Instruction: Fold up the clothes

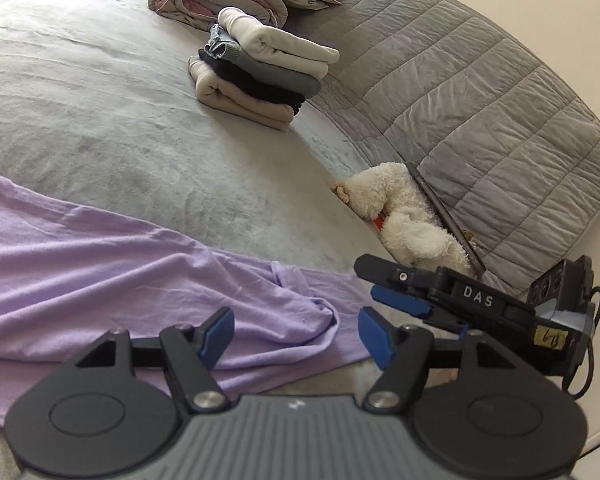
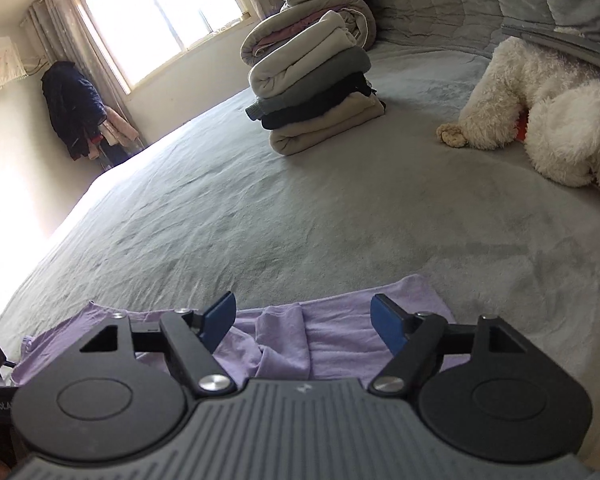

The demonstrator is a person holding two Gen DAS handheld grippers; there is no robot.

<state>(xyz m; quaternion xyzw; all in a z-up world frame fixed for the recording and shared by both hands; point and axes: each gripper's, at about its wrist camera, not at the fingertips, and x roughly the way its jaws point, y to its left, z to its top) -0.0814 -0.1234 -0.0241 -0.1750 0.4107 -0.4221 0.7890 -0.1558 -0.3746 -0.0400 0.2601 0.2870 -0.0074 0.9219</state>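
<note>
On the wide grey plush-covered bed [image 2: 260, 208] my crumpled lilac cotton garment [image 1: 100, 264] lies spread at six o'clock, not yet folded. The stack of folded clothes [image 2: 320, 92] waits at twelve (no containers here). My right tool [image 2: 304, 324] and left tool [image 1: 296, 332] both gape, empty; next I must pinch an edge.

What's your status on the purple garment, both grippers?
Left gripper open, right gripper open, jaws empty. Purple garment rumpled on the bed, unfolded. Folded stack and plush toy stand apart.
</note>
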